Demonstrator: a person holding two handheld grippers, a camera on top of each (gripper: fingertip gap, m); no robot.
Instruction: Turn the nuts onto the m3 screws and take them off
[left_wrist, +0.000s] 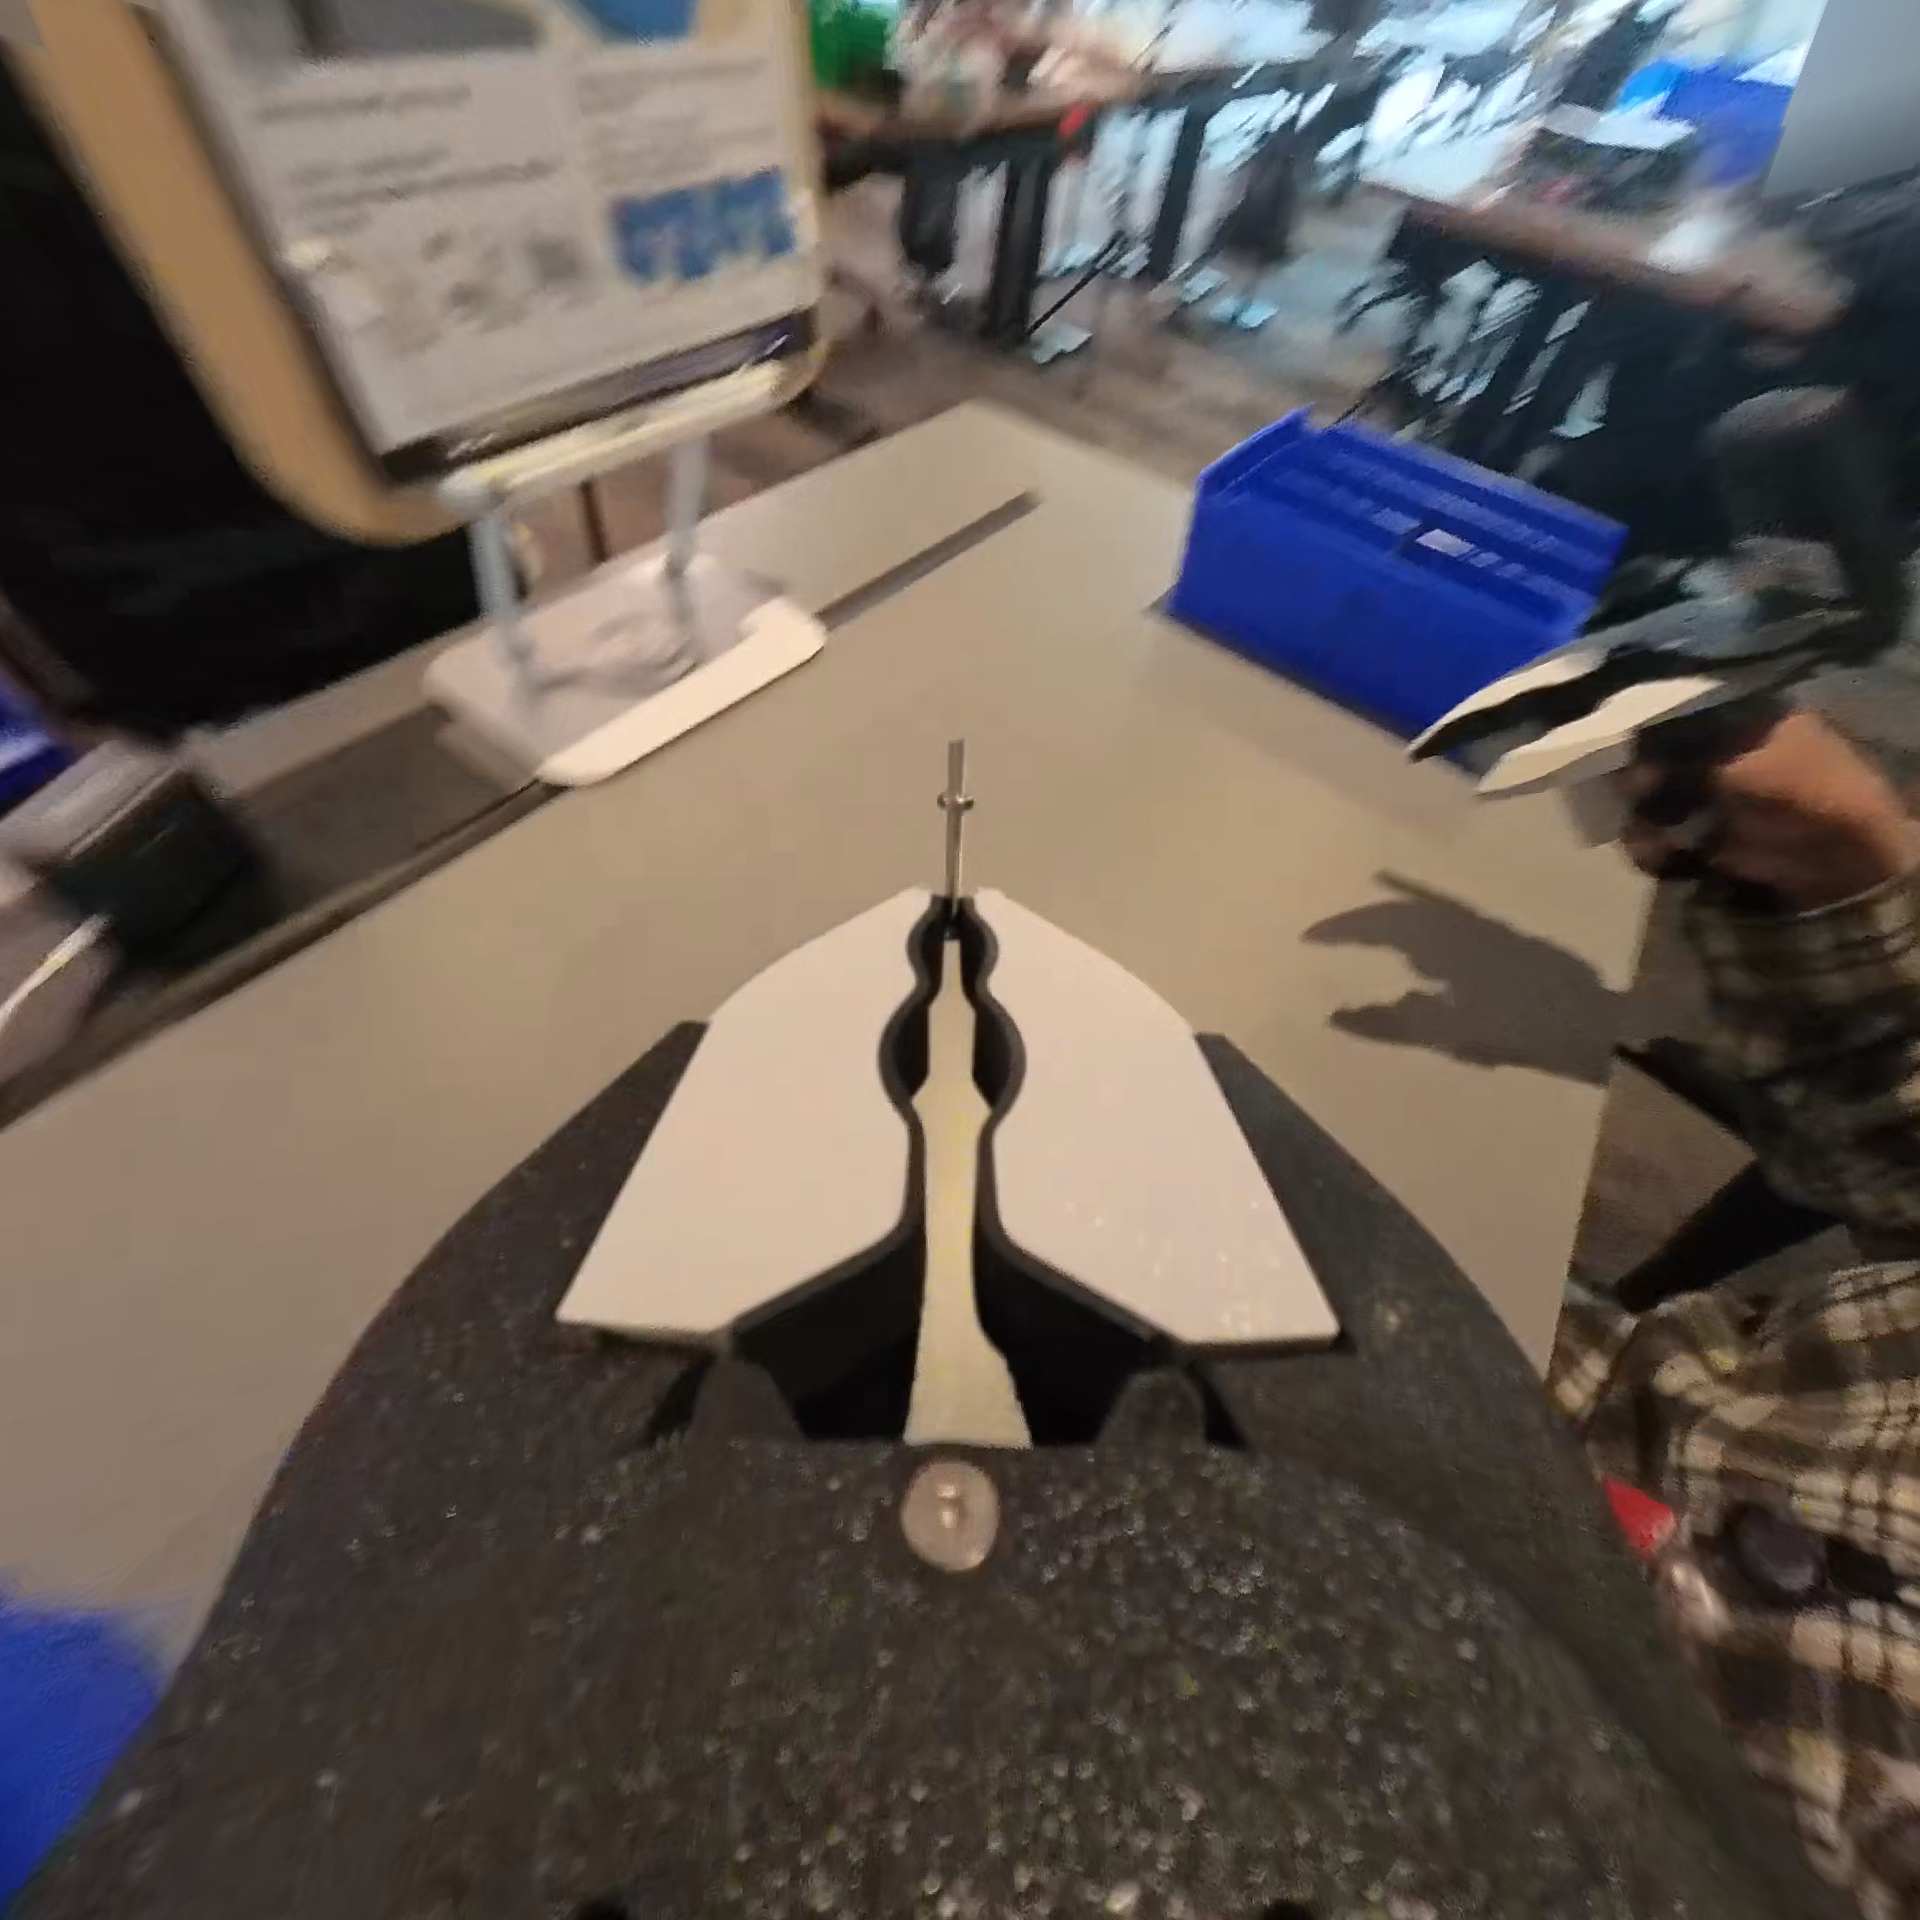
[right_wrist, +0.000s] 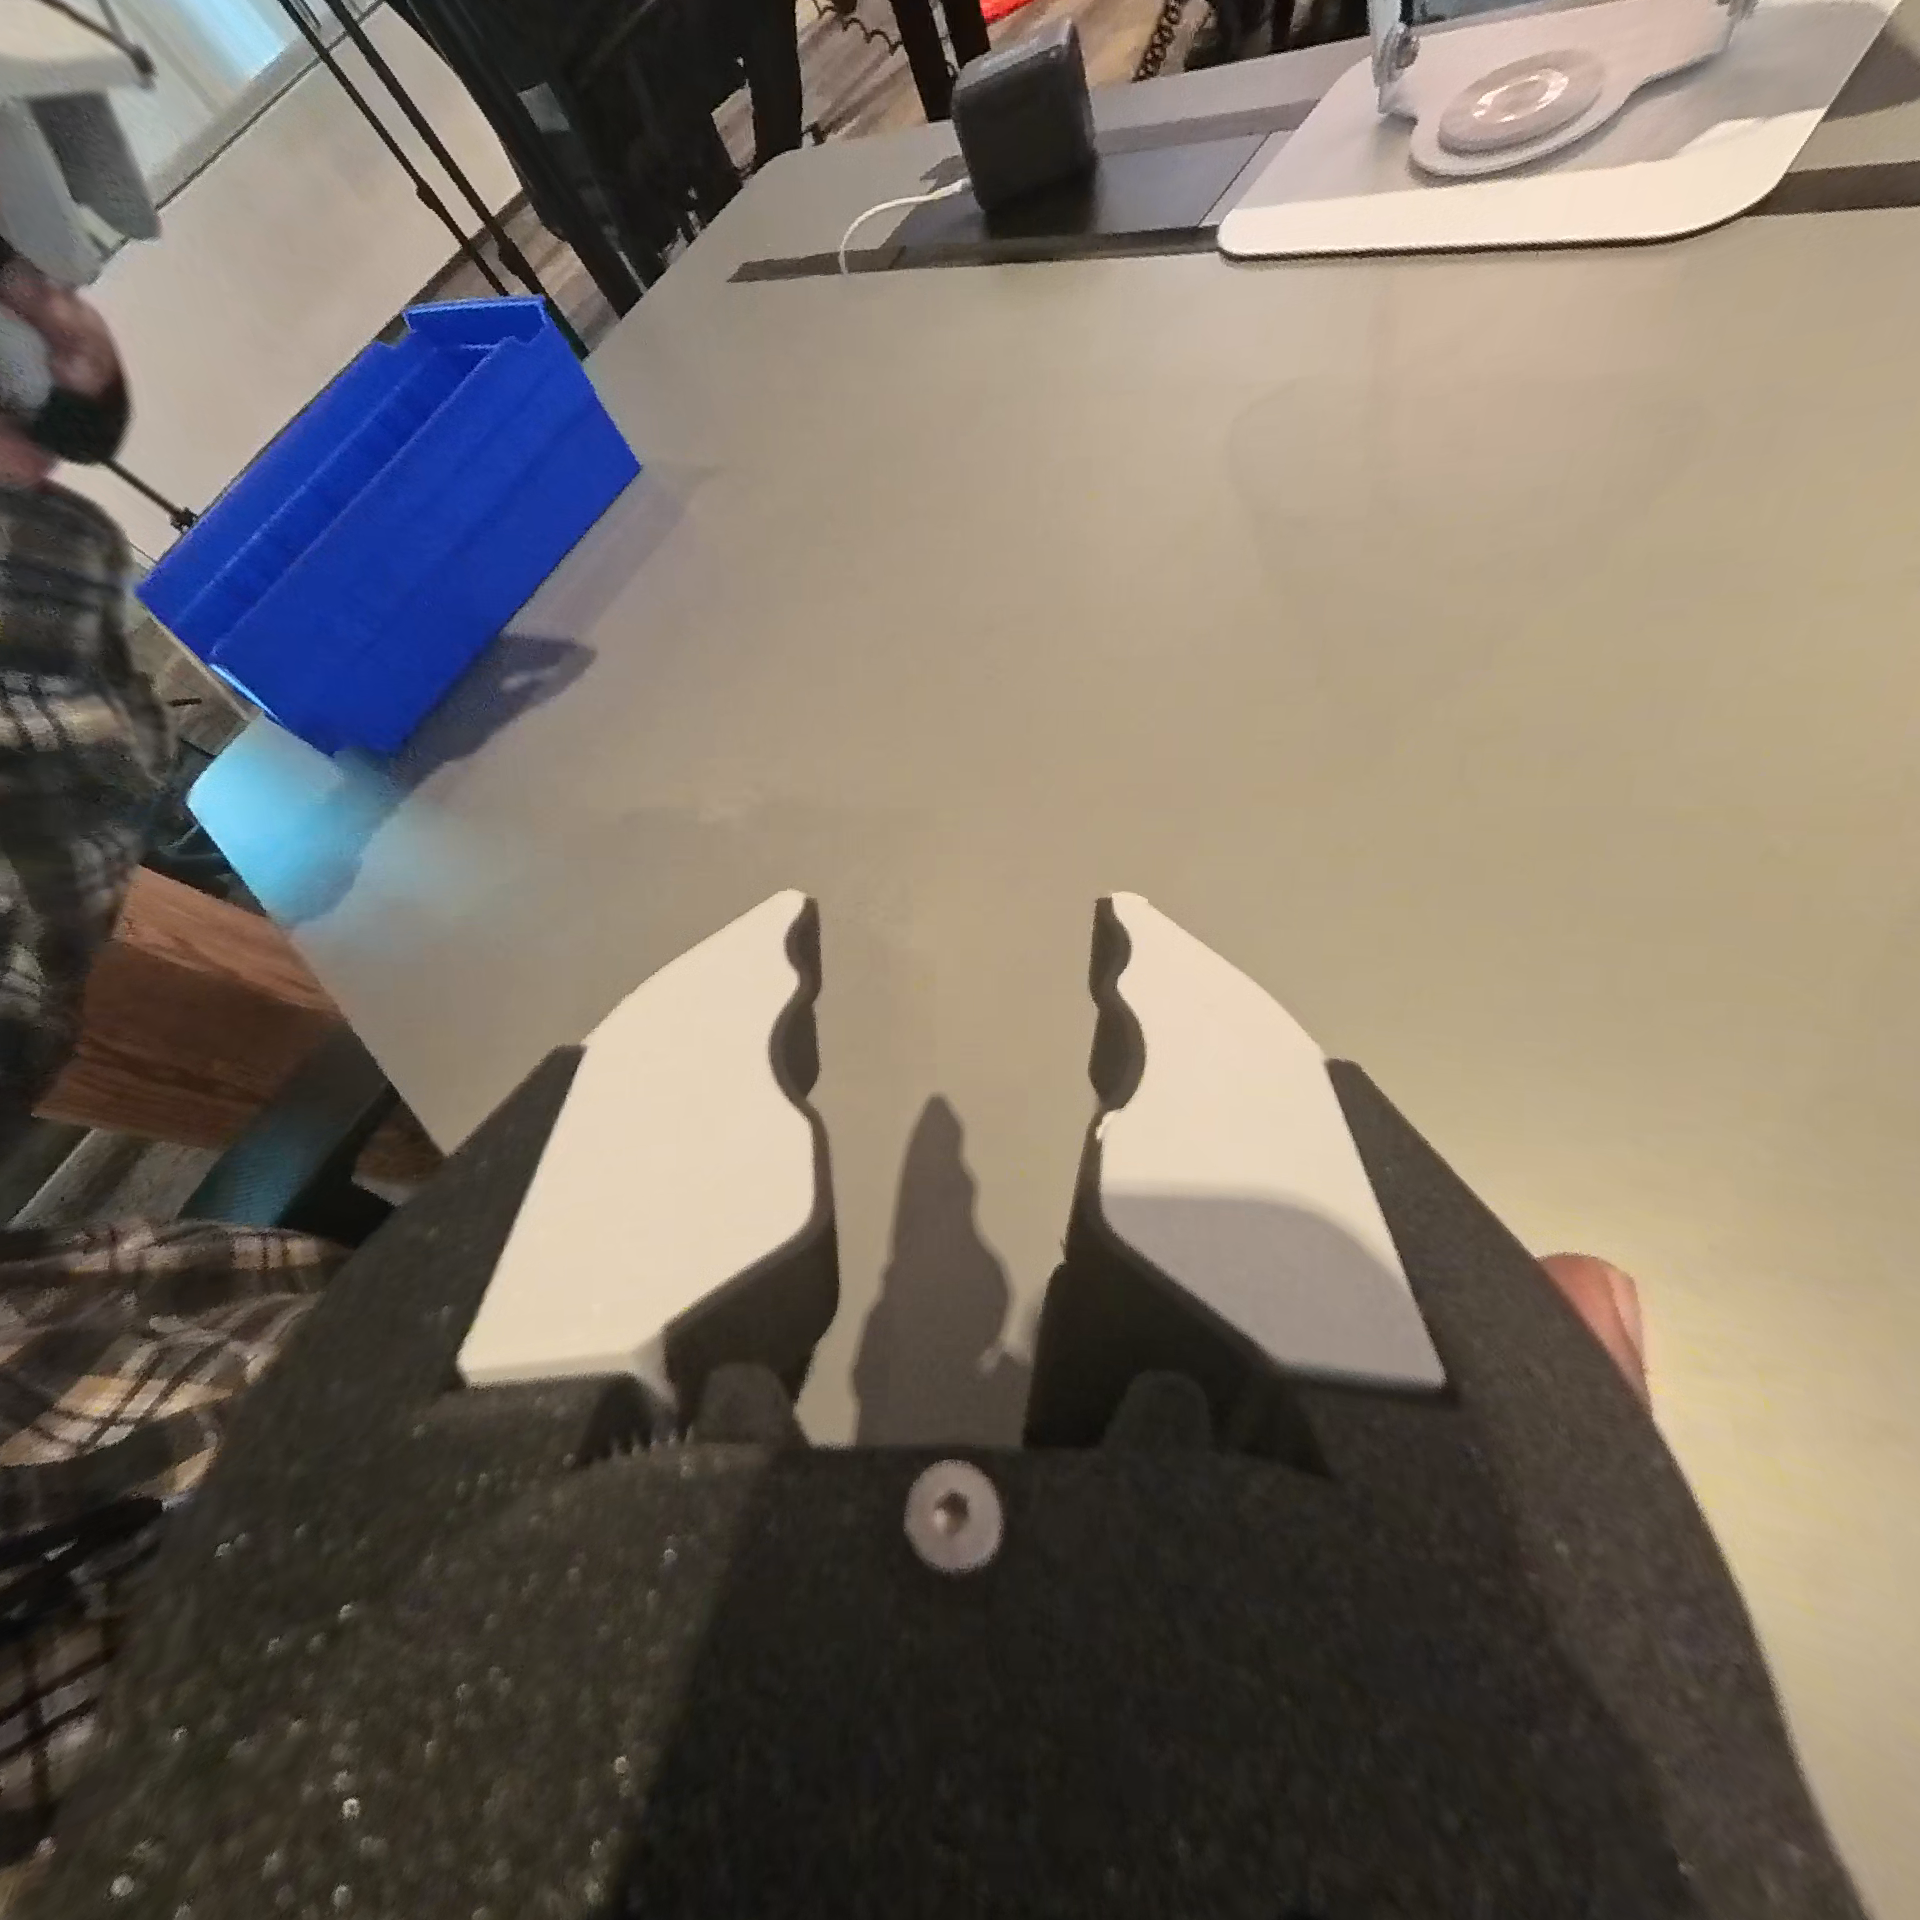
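My left gripper (left_wrist: 954, 906) is shut on the base of a thin metal m3 screw (left_wrist: 954, 847) that sticks straight out past its fingertips above the grey table (left_wrist: 1195, 831). A small nut (left_wrist: 953, 800) sits on the screw's shaft, part way up. My right gripper (right_wrist: 954, 909) is open and empty, held over bare table; no screw or nut shows between its white fingers (right_wrist: 707, 1091). The right gripper also shows at the right edge of the left wrist view (left_wrist: 1475, 753), blurred, held in a hand.
A blue plastic bin (left_wrist: 1392, 582) stands on the table at the right; it shows at the left of the right wrist view (right_wrist: 416, 551). A white stand base (left_wrist: 644, 675) with a board, a black box (right_wrist: 1023, 114) with a white cable, and a plaid sleeve (left_wrist: 1787, 1039) are around. Spacing between my two grippers at the tips: around 35 cm.
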